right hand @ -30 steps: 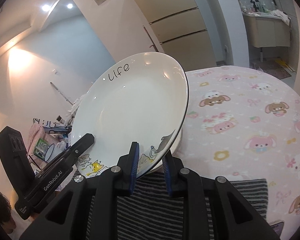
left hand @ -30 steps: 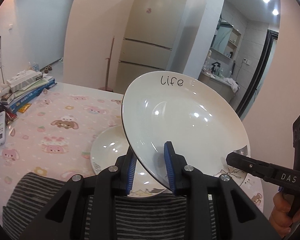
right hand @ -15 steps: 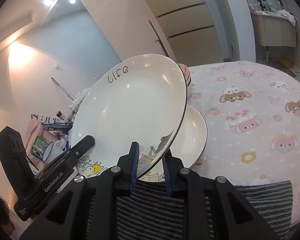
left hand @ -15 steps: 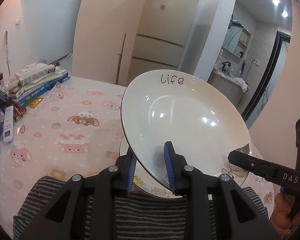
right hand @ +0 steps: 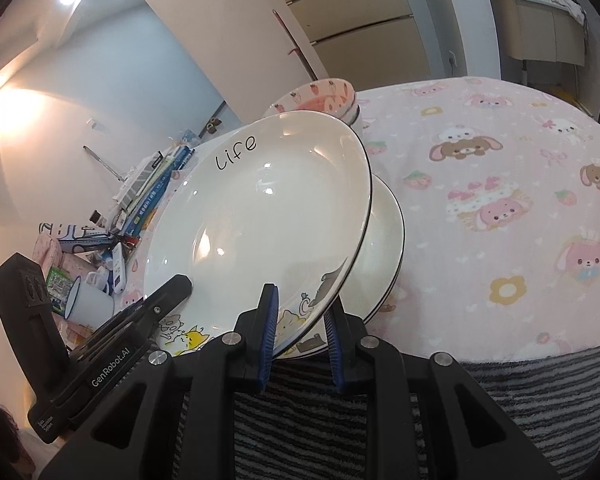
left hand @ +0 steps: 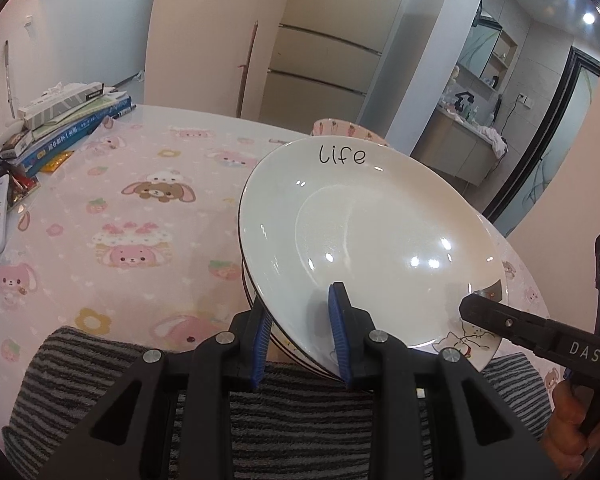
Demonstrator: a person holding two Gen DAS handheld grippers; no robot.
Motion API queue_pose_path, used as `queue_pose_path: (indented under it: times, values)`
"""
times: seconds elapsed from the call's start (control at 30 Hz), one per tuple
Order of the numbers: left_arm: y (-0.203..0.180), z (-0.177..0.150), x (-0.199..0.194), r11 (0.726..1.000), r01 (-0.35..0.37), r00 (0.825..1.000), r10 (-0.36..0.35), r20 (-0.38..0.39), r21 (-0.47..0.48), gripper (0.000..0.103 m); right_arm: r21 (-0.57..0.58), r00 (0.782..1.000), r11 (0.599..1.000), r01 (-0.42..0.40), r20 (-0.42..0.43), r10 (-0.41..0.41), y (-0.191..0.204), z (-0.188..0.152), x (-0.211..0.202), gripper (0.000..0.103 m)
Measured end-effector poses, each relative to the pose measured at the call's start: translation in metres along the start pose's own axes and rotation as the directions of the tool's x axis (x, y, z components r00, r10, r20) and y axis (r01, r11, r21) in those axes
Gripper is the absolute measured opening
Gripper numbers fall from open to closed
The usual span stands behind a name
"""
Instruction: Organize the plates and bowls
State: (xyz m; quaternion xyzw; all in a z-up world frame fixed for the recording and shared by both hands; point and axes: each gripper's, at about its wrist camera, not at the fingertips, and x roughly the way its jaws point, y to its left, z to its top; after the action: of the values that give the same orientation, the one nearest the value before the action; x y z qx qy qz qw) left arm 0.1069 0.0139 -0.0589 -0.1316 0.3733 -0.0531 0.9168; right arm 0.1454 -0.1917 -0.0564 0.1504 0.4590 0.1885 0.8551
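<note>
While two hand-held grippers [left hand: 302,334] [right hand: 302,326] clamp one plate [left hand: 376,248], another plate [right hand: 384,240] beneath

The top plate [right hand: 260,208] is hiding most of the lower plate [right hand: 384,240] and the bowls [right hand: 320,96] near the table's [right hand: 500,160] far edge.
</note>
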Motion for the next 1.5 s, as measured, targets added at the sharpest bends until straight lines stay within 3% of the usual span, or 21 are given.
queue_pose_path:
  times: [0.37,0.8,1.23,1.5]
  values:
    - [0.001,-0.011,0.017,1.0,0.0,0.993,-0.001,-0.116,-0.003,0.026,0.033,0.996,0.999,0.038,-0.086,-0.035,-0.007,-0.013,0.012,0.027]
    - [-0.007,-0.011,0.02,0.997,-0.064,0.986,0.07,-0.152,0.048,0.026,0.071,0.988,0.997,0.037,-0.154,-0.026,-0.012,-0.019,0.019,0.028]
    - [-0.004,-0.006,0.032,0.994,-0.097,0.978,0.105,-0.181,0.057,0.027,0.073,0.986,0.996,0.044,-0.162,-0.032,-0.013,-0.011,0.028,0.029]
    - [-0.005,0.001,0.038,0.987,-0.119,0.969,0.138,-0.204,0.105,0.027,0.008,0.981,0.995,0.098,-0.17,-0.095,-0.009,-0.006,0.031,0.029]
